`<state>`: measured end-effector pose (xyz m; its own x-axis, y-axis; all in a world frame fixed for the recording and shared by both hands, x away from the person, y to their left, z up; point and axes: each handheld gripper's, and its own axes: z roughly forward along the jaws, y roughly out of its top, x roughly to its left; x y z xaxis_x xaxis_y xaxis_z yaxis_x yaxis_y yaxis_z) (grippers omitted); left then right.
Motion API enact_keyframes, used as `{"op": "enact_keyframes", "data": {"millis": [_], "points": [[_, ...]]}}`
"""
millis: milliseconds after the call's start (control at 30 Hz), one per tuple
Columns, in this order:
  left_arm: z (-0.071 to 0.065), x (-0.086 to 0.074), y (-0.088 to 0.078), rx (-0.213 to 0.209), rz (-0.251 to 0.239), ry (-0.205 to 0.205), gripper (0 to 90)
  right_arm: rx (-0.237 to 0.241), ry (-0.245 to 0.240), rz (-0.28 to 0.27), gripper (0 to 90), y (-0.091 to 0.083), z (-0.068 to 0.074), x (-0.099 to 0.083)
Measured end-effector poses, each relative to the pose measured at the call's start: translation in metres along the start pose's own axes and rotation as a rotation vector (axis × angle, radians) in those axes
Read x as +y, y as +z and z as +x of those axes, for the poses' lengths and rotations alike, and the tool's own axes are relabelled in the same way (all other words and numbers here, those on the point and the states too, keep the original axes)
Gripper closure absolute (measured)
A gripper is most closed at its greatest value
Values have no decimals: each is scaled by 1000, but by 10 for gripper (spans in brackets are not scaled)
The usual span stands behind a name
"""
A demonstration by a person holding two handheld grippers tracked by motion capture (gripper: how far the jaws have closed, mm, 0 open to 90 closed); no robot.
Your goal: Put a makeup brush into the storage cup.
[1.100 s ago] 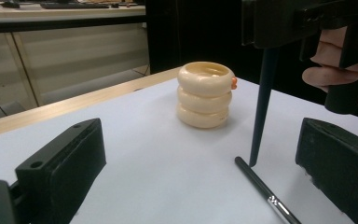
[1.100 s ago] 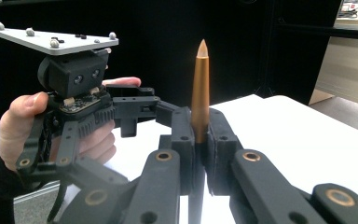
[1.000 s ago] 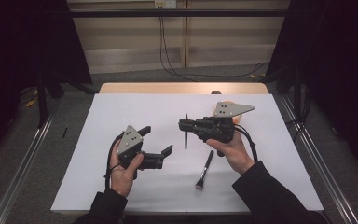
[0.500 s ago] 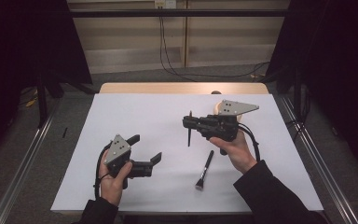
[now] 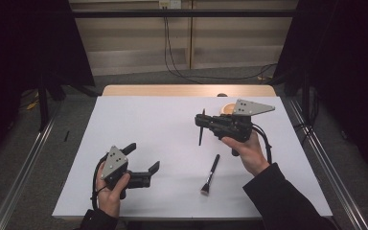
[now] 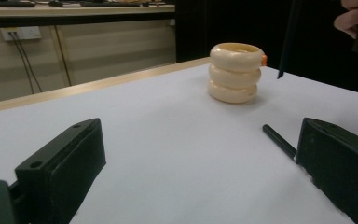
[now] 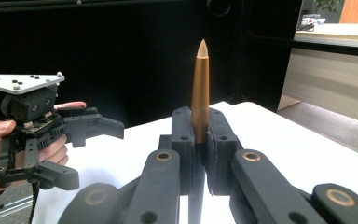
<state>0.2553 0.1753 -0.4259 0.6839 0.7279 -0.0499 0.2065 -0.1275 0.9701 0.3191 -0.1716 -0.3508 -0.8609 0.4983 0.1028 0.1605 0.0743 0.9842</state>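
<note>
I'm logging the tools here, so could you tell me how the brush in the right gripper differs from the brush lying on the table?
The held brush is clamped in the shut right gripper and stands roughly upright above the sheet; the loose brush lies flat, untouched. The held brush shows a copper-coloured pointed end in the right gripper view; the loose brush shows a flared pale bristle head. Both are slim, with dark handles.

**Black grippers, grey plates, dark sleeves**

Each black two-jaw gripper, left (image 5: 143, 165) and right (image 5: 202, 125), carries a grey three-cornered plate dotted with small screws behind its jaws. Brass-ringed pivots sit at the jaw links. Black cables trail behind. Dark sleeves cover both forearms.
</note>
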Motion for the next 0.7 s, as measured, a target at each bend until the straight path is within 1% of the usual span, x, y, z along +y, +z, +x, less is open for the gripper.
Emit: {"op": "enact_keyframes", "data": {"millis": [33, 67, 100, 167, 200, 233, 267, 300, 333, 367, 400, 467, 500, 533, 600, 633, 667, 700], "points": [[2, -1, 0, -5, -10, -25, 15, -5, -1, -2, 837, -1, -1, 0], [4, -2, -1, -3, -6, -38, 15, -9, 1, -6, 836, -2, -1, 1], [5, -3, -1, -11, -10, -47, 15, -14, -1, -3, 836, -3, -2, 1], [7, -4, -2, -1, -15, -23, 16, -24, -3, -7, 837, -5, -5, 2], [8, -5, -2, -11, -23, -31, 21, -28, -4, -2, 837, -7, -6, 2], [10, -6, -4, -20, -32, -49, 23, -34, -3, -8, 836, -8, -7, 2], [10, -6, -4, -20, -46, -63, 19, -39, -2, -9, 836, -9, -8, 2], [11, -7, -5, -16, -51, -69, 19, -43, -2, -7, 836, -10, -9, 2], [12, -7, -5, -4, -56, -60, 22, -47, -2, -14, 836, -11, -10, 2], [12, -7, -6, -4, -59, -52, 23, -54, -5, -9, 837, -12, -11, 3], [12, -7, -7, -6, -64, -56, 20, -57, -7, -13, 837, -13, -13, 3], [11, -7, -6, -17, -61, -57, 19, -72, -7, -13, 837, -17, -14, 5], [10, -7, -6, -11, -56, -52, 17, -74, -11, -12, 836, -18, -15, 5], [10, -8, -6, -15, -50, -49, 18, -78, -11, -15, 836, -19, -16, 6], [10, -8, -6, -5, -46, -36, 14, -96, -16, -12, 836, -22, -18, 8], [11, -7, -7, -7, -47, -31, 15, -108, -18, -10, 836, -24, -19, 8], [11, -7, -6, -2, -45, -26, 17, -111, -18, -12, 837, -25, -20, 8], [12, -7, -6, -7, -46, -32, 17, -116, -19, -12, 837, -26, -21, 9]]}}
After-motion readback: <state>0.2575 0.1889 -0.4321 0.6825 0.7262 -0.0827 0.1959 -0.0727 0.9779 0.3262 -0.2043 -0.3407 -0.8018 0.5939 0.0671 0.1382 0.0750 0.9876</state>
